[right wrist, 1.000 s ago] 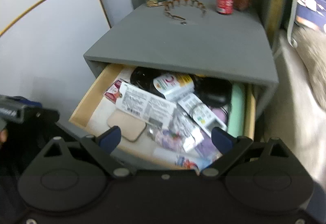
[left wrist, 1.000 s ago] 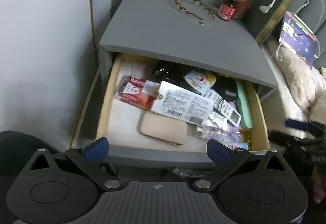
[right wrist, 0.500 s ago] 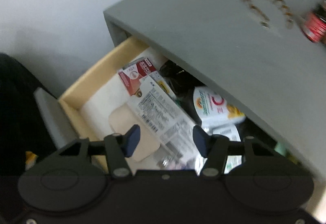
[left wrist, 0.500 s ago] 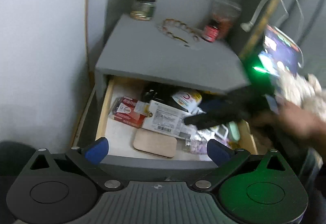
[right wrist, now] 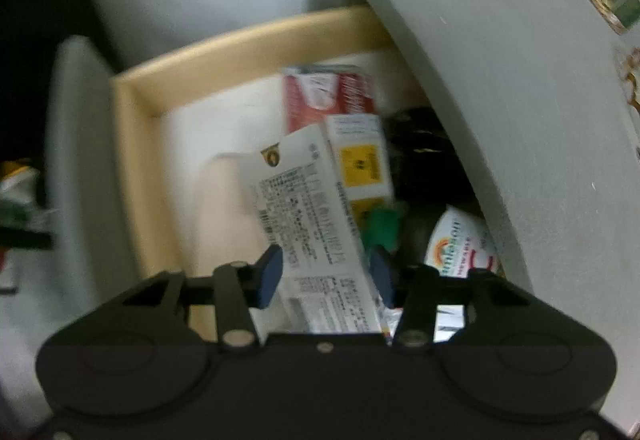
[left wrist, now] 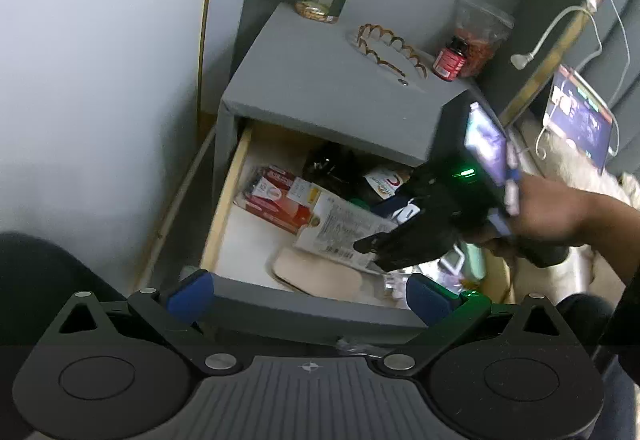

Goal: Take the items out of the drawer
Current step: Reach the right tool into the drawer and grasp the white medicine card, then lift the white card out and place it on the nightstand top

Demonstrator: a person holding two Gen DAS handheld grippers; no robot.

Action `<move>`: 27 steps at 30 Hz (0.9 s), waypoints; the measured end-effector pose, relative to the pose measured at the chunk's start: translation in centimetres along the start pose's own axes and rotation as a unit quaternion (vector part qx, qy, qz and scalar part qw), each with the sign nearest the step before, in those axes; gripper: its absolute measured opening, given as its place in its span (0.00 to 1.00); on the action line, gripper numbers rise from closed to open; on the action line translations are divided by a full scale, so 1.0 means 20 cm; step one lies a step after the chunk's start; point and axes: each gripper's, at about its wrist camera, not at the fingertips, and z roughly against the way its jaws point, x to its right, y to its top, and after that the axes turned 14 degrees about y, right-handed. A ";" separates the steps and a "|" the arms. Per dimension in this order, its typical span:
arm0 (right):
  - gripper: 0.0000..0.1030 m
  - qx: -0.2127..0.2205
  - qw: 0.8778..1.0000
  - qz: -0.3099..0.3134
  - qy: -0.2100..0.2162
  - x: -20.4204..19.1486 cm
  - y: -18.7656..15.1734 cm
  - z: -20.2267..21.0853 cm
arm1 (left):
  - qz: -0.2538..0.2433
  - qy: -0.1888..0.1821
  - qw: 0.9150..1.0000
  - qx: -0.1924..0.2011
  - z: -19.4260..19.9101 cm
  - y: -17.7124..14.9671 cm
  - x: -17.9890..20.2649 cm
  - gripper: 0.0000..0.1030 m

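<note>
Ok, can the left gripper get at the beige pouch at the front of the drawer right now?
Probably not cleanly. The left gripper hangs open just outside the drawer, but the right gripper, closing around the white box, sits right over the beige pouch.

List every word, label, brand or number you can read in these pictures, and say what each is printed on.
No text reads for certain.
White pouch: orange brand word and red curved mark, blurred.
White box: barcode and fine print, too small.
Red box: white lettering, blurred.
Red bottle: label too small.
</note>
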 end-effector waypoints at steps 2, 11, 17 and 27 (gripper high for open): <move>0.39 -0.010 1.000 0.011 0.021 -0.01 0.00 0.02 | 0.000 -0.007 1.000 -0.001 0.00 0.00 0.01 0.99; 0.21 -0.067 0.995 0.078 0.007 -0.11 0.06 -0.16 | -0.023 -0.001 1.000 0.004 -0.01 -0.02 0.03 0.99; 0.09 -0.077 0.991 0.093 -0.053 -0.03 0.10 -0.16 | 0.000 -0.002 1.000 0.004 0.00 0.01 -0.02 0.99; 0.08 0.196 0.958 -0.137 0.161 0.34 0.31 0.51 | 0.038 0.001 0.999 0.013 0.01 0.04 -0.10 0.99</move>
